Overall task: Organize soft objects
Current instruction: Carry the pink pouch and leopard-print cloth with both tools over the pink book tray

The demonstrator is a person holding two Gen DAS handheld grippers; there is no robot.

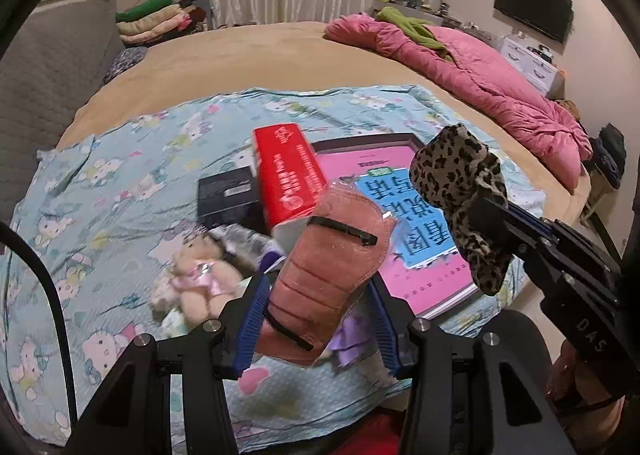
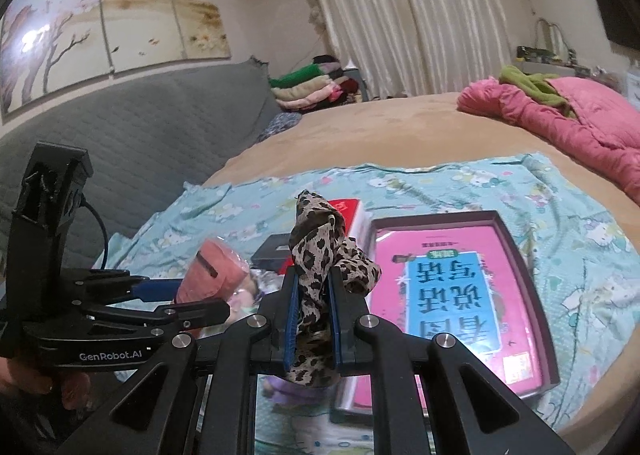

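My left gripper is shut on a salmon-pink face mask in clear wrap, held tilted above the bed. In the right wrist view the same mask sticks out of the left gripper at the left. My right gripper is shut on a leopard-print cloth that bunches above its blue pads and hangs below them. The left wrist view shows the cloth and the right gripper at the right. A small teddy bear lies on the Hello Kitty sheet.
On the sheet lie a red box, a black box, a pink book in a dark tray and a purple cloth. A pink quilt lies at the bed's far right. Folded clothes are stacked beyond the grey headboard.
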